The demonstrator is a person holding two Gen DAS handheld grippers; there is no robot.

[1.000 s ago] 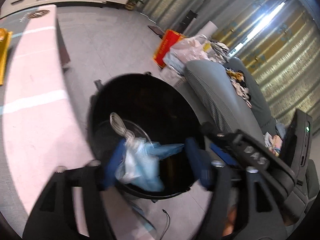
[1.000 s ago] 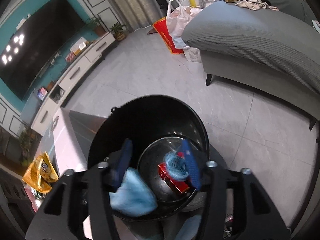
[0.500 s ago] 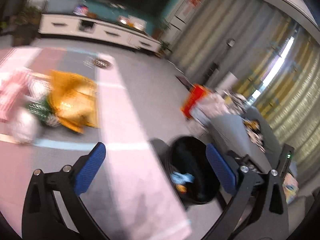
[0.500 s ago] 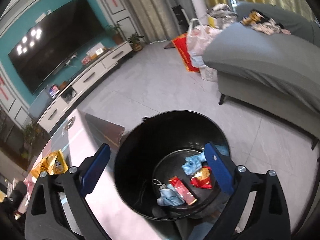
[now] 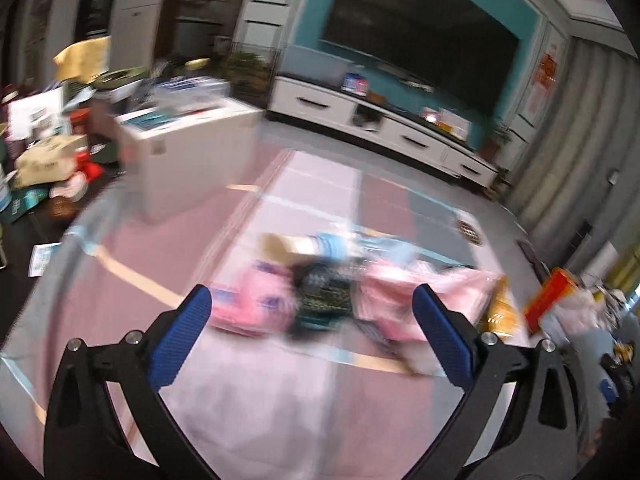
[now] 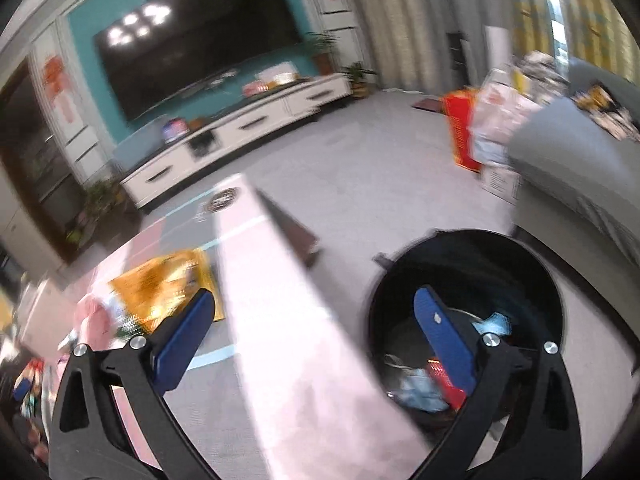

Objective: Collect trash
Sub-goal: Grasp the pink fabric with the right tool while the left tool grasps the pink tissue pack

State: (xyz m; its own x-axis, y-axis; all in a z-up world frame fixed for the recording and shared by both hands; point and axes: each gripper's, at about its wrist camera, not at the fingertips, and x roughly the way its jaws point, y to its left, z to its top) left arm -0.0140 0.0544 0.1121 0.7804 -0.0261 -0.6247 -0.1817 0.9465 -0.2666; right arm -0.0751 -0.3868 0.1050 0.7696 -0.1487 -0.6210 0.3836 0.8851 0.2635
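The left wrist view is blurred. My left gripper [image 5: 314, 320] stands open and empty over the pink table [image 5: 256, 408]. Just beyond its fingertips lies a heap of trash: pink packets [image 5: 248, 304], a dark green packet [image 5: 320, 300], a pink bag [image 5: 400, 304] and a yellow packet [image 5: 500, 312]. My right gripper [image 6: 316, 320] is opening, with nothing between its jaws. It straddles the table's edge [image 6: 280, 320], its right finger over the black bin [image 6: 480, 264]. Inside the bin lie blue masks [image 6: 492, 324] and a red packet [image 6: 444, 380]. A yellow packet [image 6: 164, 288] lies on the table to the left.
The bin stands on grey floor between the table and a grey sofa [image 6: 572, 168]. A red bag [image 6: 460, 136] leans by the sofa. A white TV cabinet [image 5: 384, 124] runs along the far wall. A white box [image 5: 188, 152] and cluttered cartons [image 5: 44, 160] stand at the left.
Both grippers opened and the blue trash they held now lies in the bin. The left swung from the bin to the heap on the table. The right drew back and leftward.
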